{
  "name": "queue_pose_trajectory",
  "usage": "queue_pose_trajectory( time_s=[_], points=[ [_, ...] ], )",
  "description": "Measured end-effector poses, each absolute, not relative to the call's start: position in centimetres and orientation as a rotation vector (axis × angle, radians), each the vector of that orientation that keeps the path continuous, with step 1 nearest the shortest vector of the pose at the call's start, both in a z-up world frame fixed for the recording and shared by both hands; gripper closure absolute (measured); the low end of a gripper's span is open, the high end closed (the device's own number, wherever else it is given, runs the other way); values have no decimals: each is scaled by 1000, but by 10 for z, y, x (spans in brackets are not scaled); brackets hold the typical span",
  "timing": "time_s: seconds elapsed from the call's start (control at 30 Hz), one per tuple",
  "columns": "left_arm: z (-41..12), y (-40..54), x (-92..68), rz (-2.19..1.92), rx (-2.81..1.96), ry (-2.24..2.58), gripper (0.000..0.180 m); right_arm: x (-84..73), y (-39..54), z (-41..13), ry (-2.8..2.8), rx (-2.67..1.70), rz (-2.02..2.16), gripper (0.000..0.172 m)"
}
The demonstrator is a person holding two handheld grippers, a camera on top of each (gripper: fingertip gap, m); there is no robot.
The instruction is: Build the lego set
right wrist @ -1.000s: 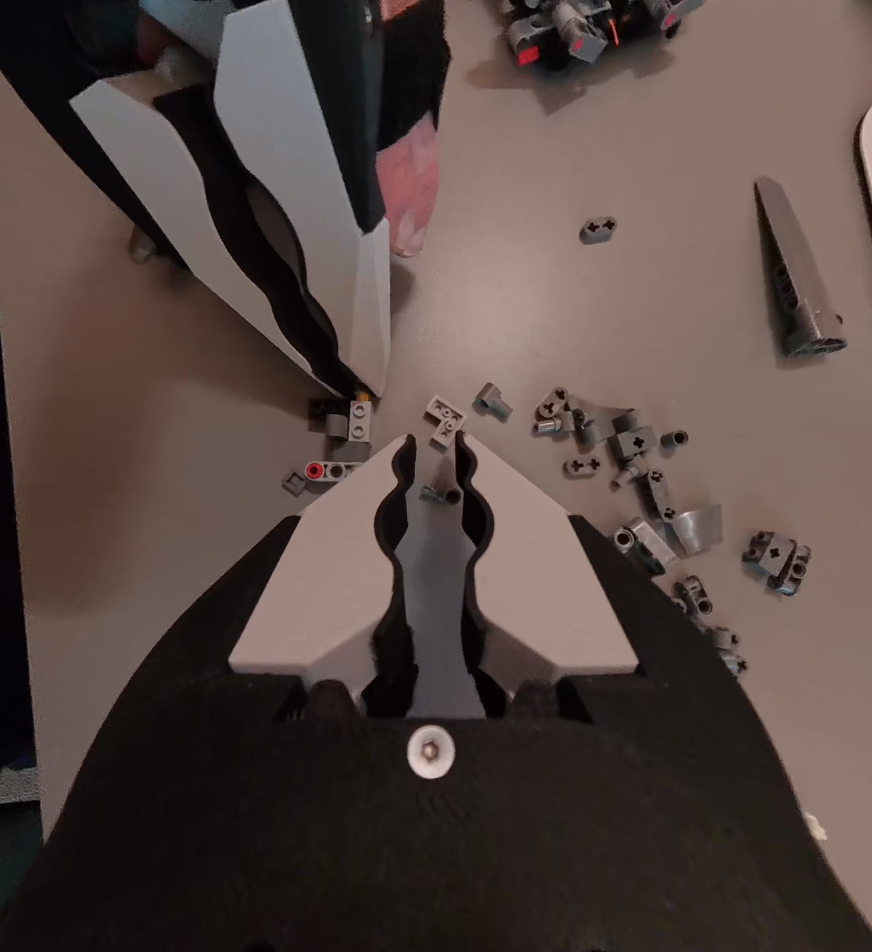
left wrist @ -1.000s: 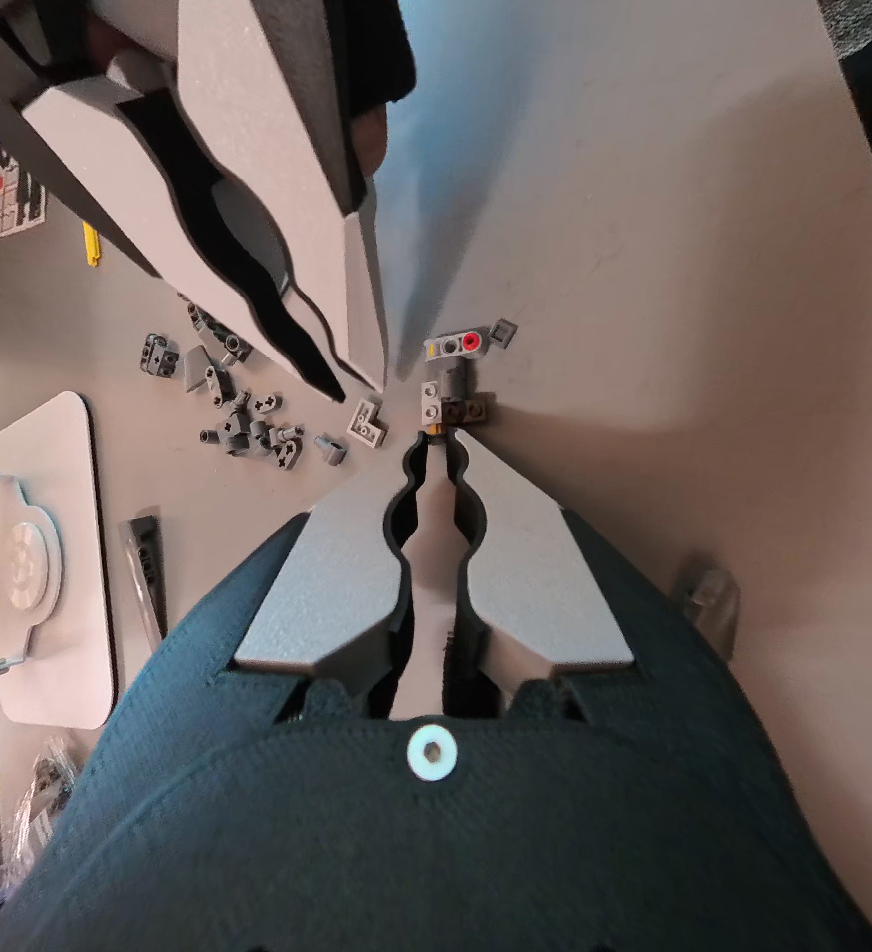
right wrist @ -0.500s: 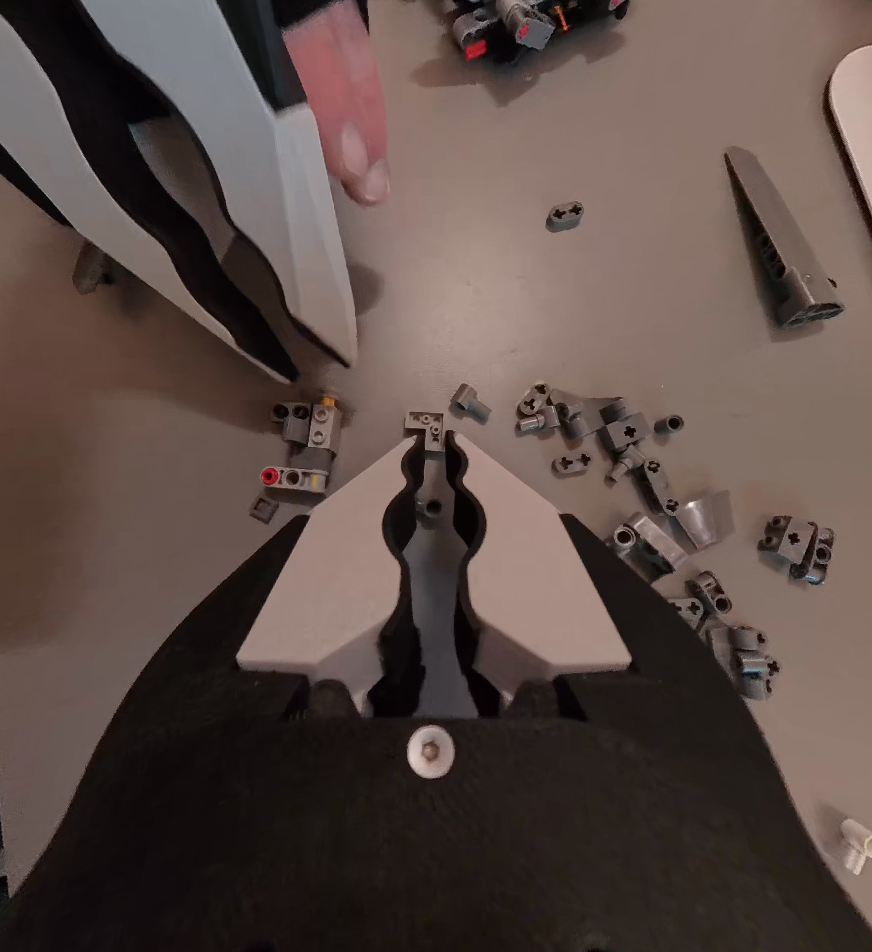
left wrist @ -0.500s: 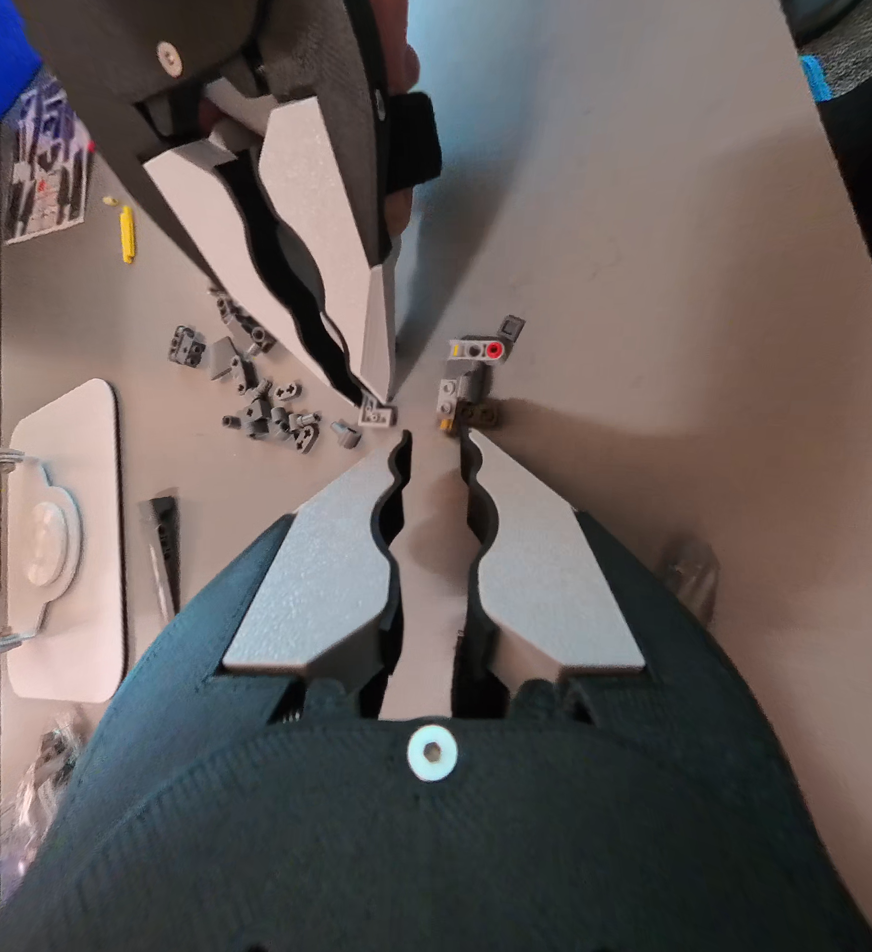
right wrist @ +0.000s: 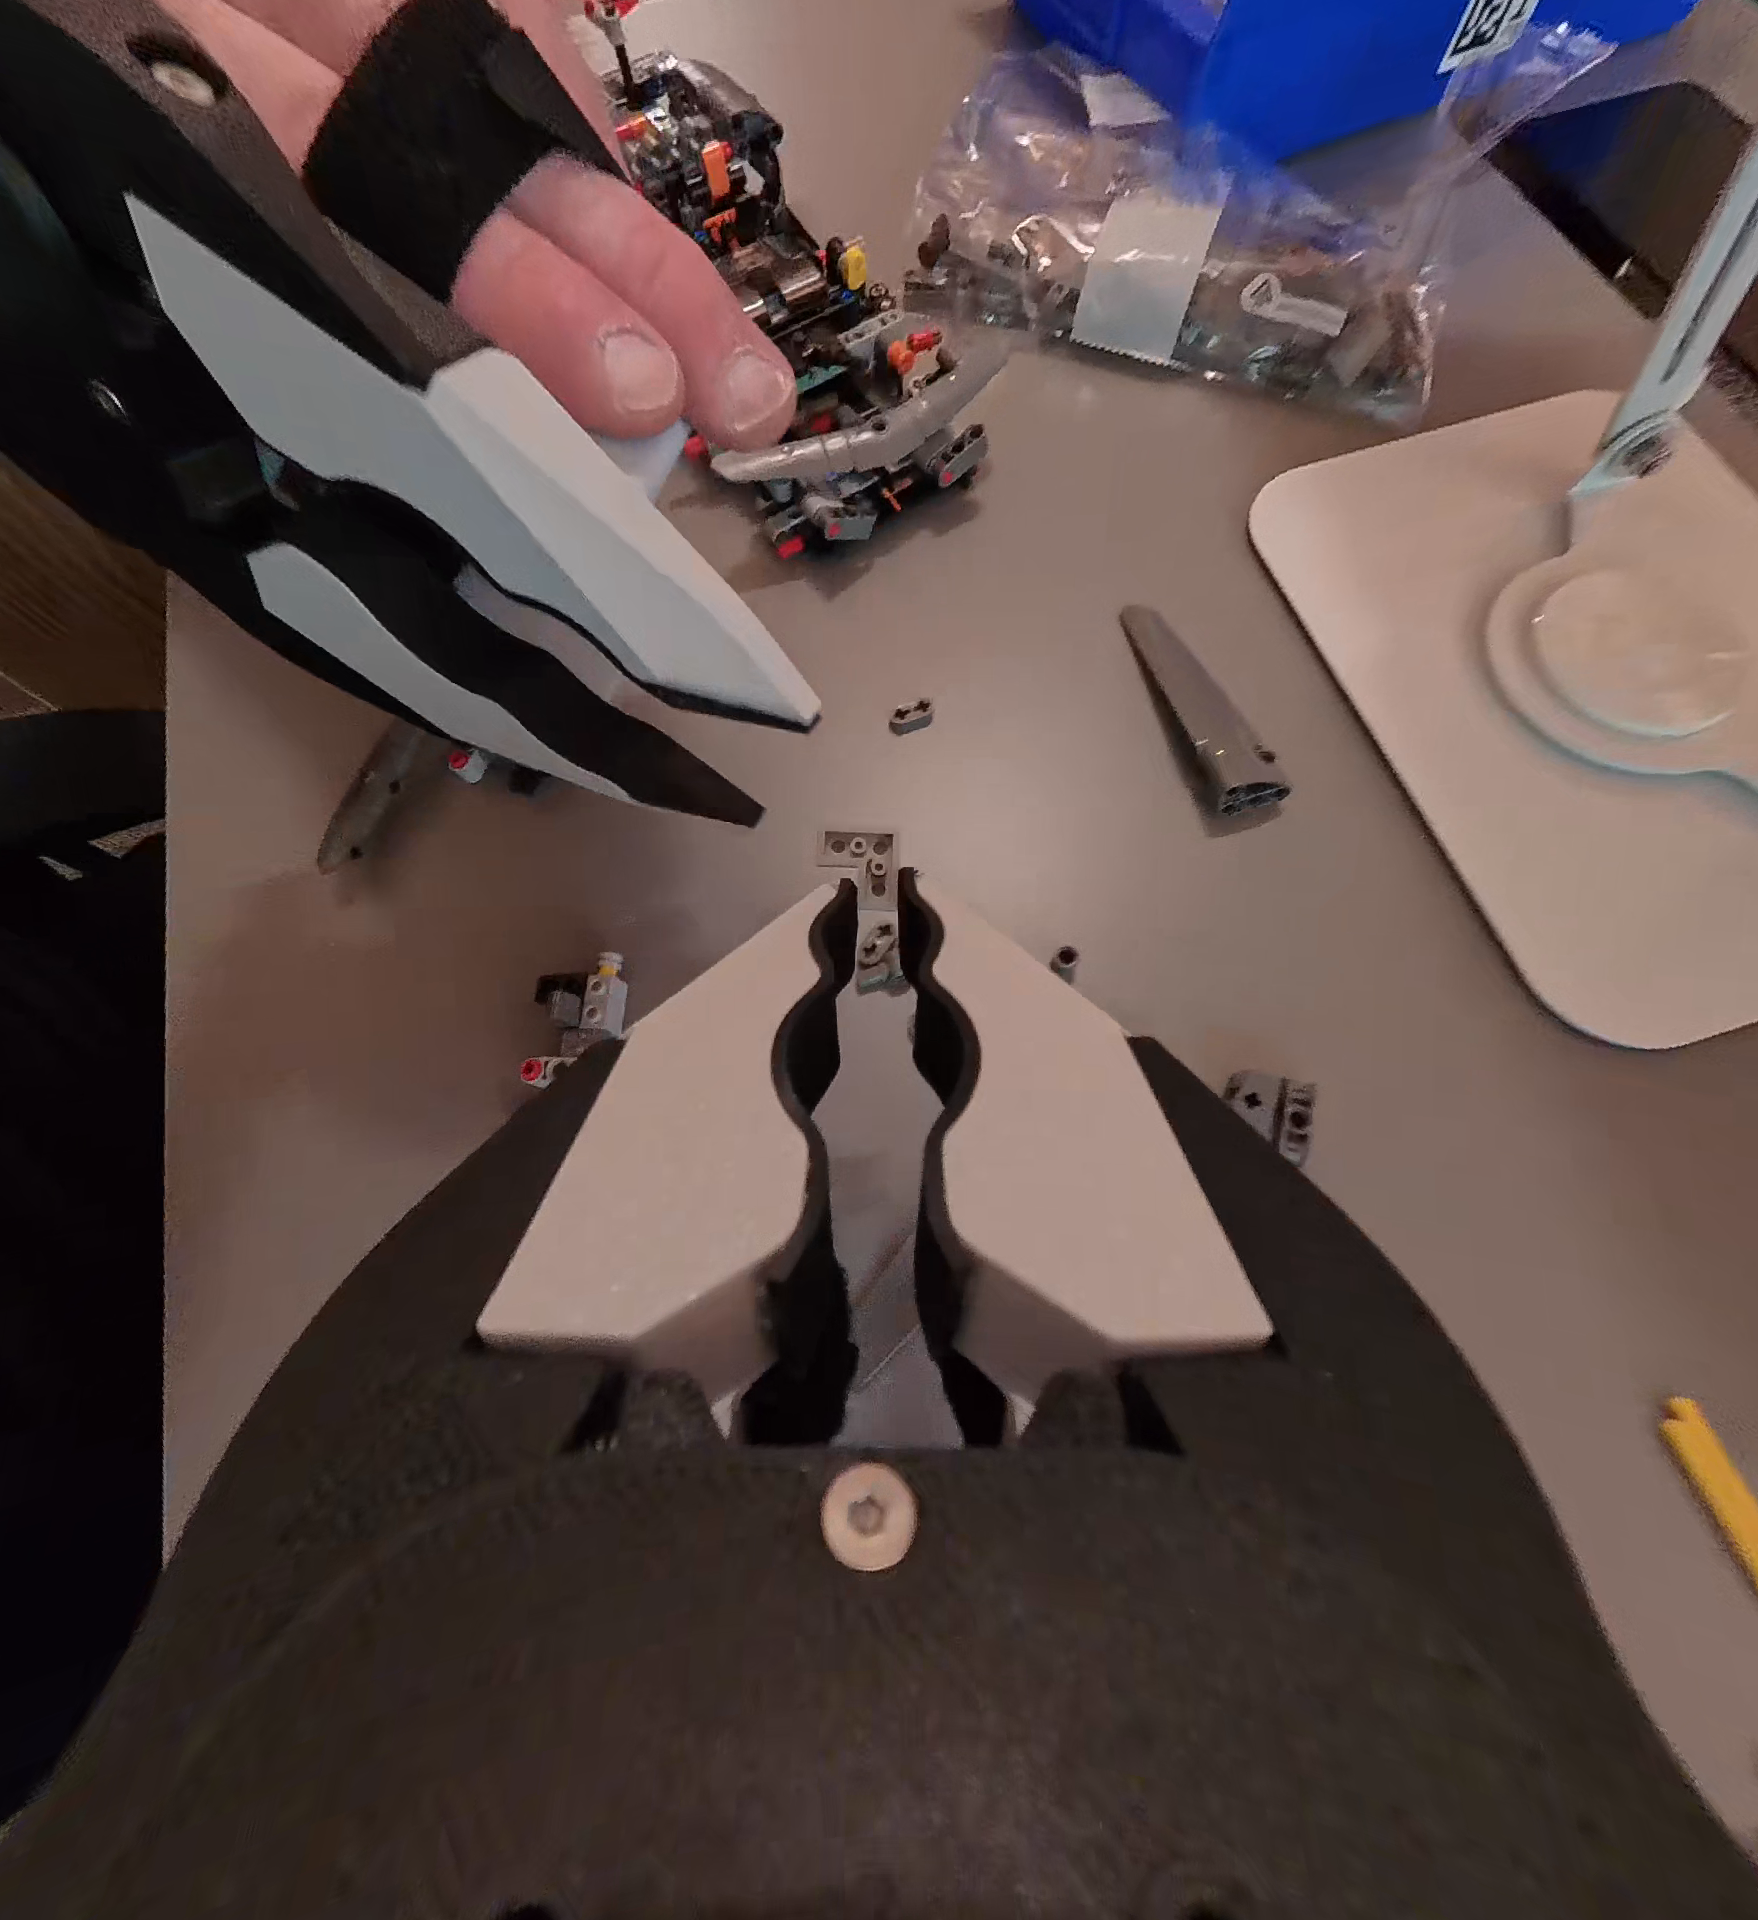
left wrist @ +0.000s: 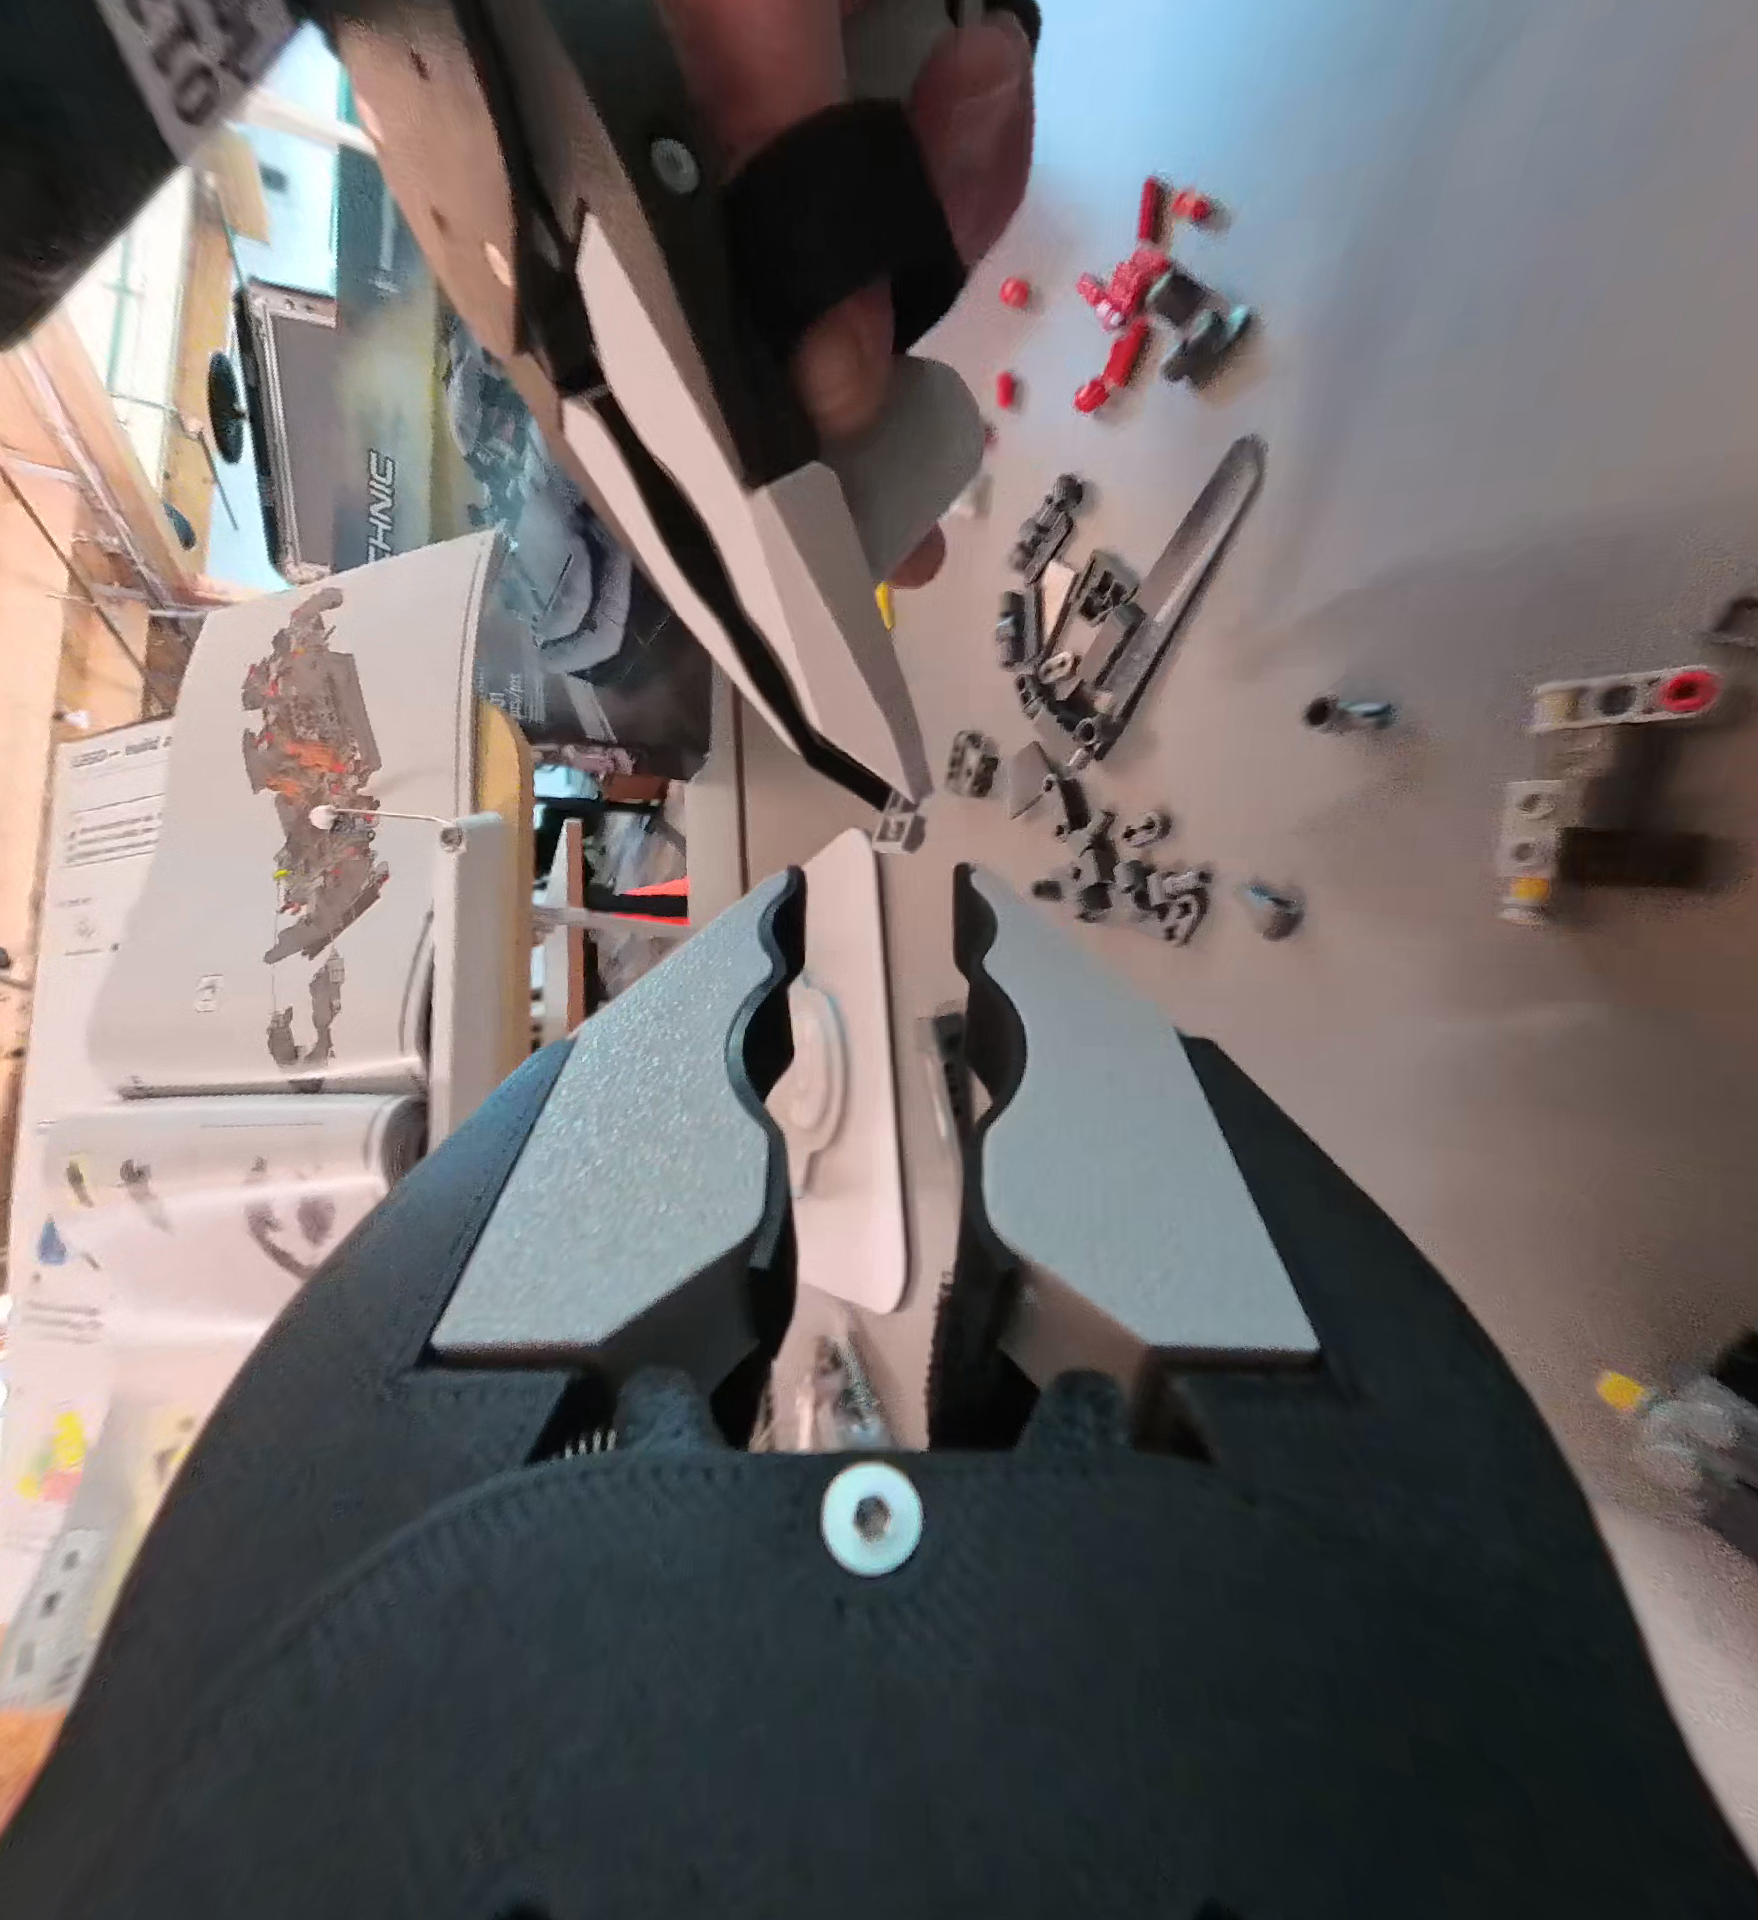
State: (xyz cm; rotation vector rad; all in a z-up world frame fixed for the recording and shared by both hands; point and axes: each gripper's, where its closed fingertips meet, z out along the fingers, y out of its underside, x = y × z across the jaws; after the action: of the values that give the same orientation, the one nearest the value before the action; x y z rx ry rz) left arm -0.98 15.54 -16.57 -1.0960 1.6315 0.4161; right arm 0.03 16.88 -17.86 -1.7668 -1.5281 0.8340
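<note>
two wrist views share one brick-strewn table.

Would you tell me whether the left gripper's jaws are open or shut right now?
Open. The left gripper shows a clear gap between its fingertips, with nothing held; only the table shows through.

Your left gripper: dark teal ribbed plastic body, grey wavy-edged fingers, silver screw. Your right gripper: black body, pale fingers, black finger strap.

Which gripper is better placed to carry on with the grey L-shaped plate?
Right. The right gripper is already shut on the L-shaped plate, lifted off the table. The left gripper is open and empty.
</note>
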Motion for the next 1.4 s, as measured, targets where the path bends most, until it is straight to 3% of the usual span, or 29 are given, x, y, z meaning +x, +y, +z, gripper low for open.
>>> queue_pose_trajectory(
  time_s=[0.5,0.77,0.9,1.13,1.4],
  points=[
    [-163,180,1,584,-1014,1658,178,-2,178,-161,-1548,-1689,746,165],
    [-146,166,4,-398,-1575,1623,178,13,166,-128,-1692,-947,-56,156],
    [-139,164,3,-714,-1701,1625,178,11,161,-131,-1711,-829,-228,152],
    [-137,163,8,-929,-1779,1610,178,10,170,-133,-1661,-695,-442,157],
    [-137,164,16,-1041,-1774,1616,178,7,170,-135,-1635,-655,-413,164]
  ],
)
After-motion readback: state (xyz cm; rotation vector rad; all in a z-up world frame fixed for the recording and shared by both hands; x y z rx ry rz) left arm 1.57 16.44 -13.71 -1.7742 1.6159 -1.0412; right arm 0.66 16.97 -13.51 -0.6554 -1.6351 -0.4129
